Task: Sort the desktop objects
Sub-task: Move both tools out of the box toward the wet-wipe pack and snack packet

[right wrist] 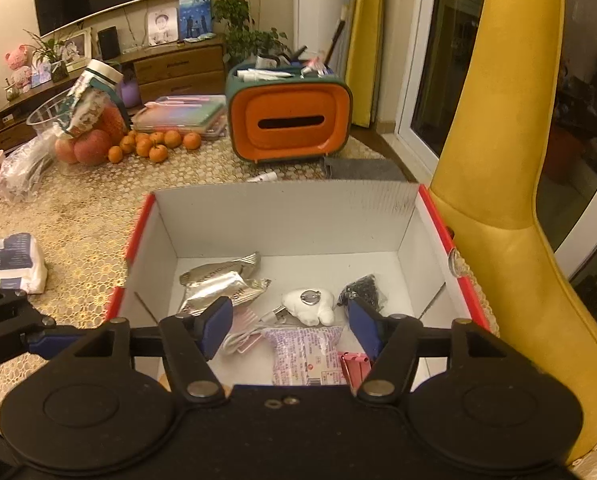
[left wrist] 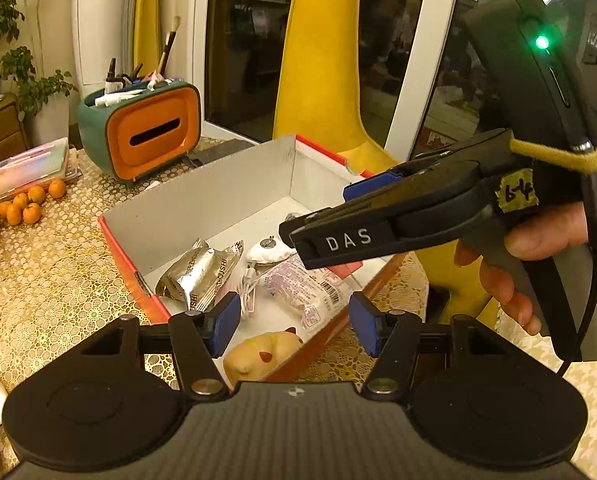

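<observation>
Jaws apart, empty; box [right wrist: 286, 220] items below both grippers [right wrist: 290, 328].

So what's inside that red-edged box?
In the red-edged box: silver snack packets, a white gadget, a pink printed packet, a black bundle. The claws cover its near end.

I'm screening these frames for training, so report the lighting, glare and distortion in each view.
Left wrist view: warm yellowish indoor light, dark reflective window glass, fisheye bending of the window frame, and a green indicator light blooming on the right hand-held gripper. Right wrist view: same warm cast, dark vignetted corners, a curved TV shelf, and shiny glare on the silver snack packets in the shoebox.
</observation>
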`<state>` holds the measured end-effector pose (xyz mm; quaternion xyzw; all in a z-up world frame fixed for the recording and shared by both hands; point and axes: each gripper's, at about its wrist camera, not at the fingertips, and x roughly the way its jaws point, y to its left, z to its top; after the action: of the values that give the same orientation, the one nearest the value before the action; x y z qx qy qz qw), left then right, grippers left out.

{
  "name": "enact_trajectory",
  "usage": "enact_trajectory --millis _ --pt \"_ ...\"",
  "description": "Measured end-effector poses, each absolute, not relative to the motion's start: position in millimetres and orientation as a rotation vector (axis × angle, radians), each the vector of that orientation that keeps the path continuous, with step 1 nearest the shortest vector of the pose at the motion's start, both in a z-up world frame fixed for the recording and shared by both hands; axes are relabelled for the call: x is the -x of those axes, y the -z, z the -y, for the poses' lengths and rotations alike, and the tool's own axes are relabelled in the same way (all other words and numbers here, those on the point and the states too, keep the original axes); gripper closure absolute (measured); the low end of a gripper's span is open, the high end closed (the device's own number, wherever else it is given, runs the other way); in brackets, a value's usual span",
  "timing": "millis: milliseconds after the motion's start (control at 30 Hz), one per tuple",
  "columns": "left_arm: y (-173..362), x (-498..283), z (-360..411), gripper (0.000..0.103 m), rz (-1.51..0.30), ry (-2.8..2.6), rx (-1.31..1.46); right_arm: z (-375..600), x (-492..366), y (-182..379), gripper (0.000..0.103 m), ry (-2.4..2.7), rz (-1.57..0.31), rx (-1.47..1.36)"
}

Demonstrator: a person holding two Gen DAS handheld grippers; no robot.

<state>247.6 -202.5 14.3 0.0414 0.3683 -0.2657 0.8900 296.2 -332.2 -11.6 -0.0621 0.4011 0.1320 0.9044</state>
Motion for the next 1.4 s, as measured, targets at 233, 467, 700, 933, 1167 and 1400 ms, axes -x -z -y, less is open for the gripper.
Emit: enact_trajectory --millis 233,467,700,933,1167,1400 --pt "-20.5 -230.2 188.0 0.044 -0.752 0.547 -0.056 326.9 -276.9 1.5 0.03 -0.286 -0.803 0.143" --pt "-25.6 -208.9 169.4 0.034 -0.721 0.536 -0.025 323.2 -257.9 -7.9 0.023 -0.293 -0.776 0.138" --pt "-26.6 -189.0 147.3 0.02 -0.686 0.496 -0.01 312.6 -238.5 -15.6 0.016 -0.315 -0.75 0.132" --pt "-25.5 -171.0 116.0 0.002 -0.644 0.446 0.025 285.5 -225.1 -21.5 0.01 -0.352 -0.73 0.139" --pt "-20.9 -156.8 72.4 0.002 -0.632 0.38 0.069 244.8 -218.6 -22.6 0.006 -0.404 -0.72 0.16" --pt "-10.1 -148.0 27.7 0.002 -0.629 0.318 0.057 198.4 -219.8 -16.7 0.006 -0.455 -0.729 0.188"
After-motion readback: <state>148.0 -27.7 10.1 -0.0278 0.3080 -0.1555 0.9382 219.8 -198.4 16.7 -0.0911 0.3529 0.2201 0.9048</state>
